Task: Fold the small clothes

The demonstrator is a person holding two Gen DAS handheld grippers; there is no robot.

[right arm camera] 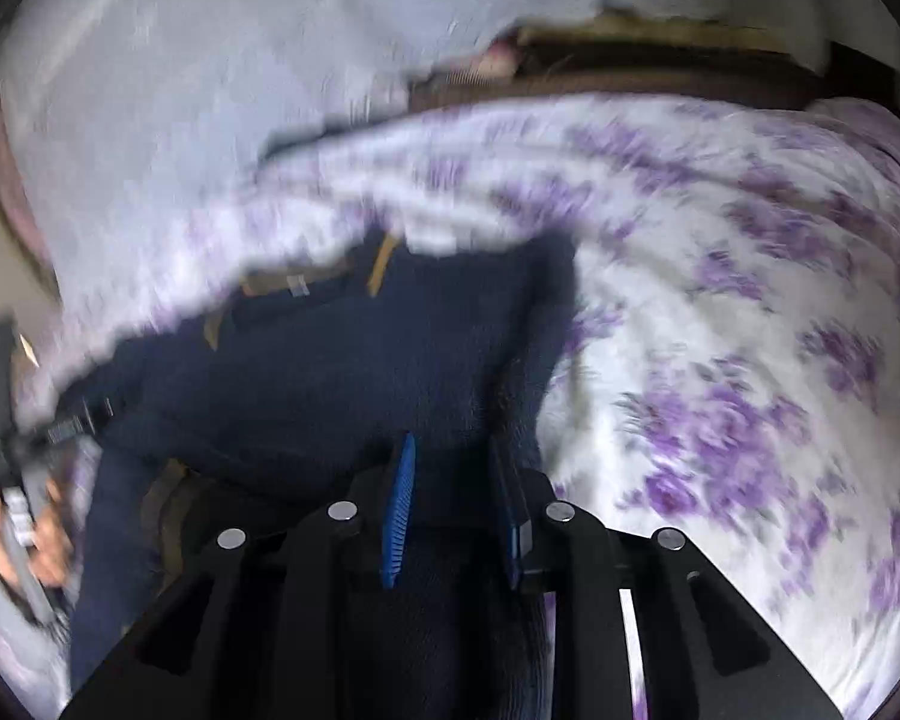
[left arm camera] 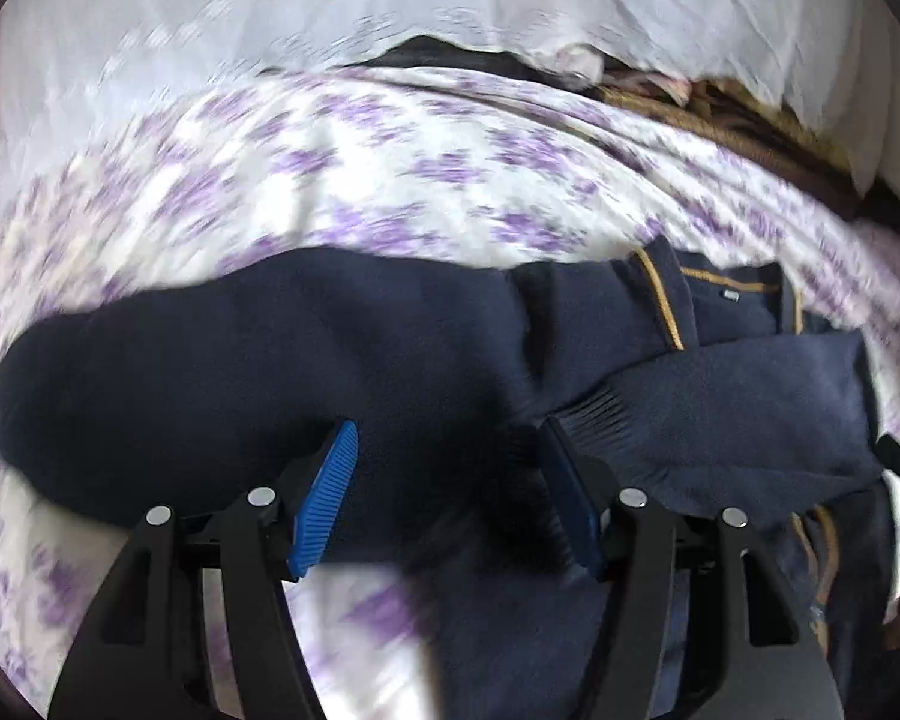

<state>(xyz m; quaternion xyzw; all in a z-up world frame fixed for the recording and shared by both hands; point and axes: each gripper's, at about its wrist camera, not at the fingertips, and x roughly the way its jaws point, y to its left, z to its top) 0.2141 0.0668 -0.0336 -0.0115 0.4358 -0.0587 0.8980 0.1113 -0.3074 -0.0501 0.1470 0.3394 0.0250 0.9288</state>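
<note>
A dark navy sweater with thin tan trim lies spread on a bedsheet printed with purple flowers. One sleeve is folded across its right part. My left gripper hangs open just above the sweater's near edge, its blue pads wide apart with nothing between them. In the right wrist view the same sweater fills the middle. My right gripper has its jaws partly closed with sweater fabric between the blue pads. Both views are blurred by motion.
The floral sheet covers the bed around the sweater. A pale grey-white cloth lies beyond it, with a brown blanket edge at the back right. A hand with the other gripper shows at the left.
</note>
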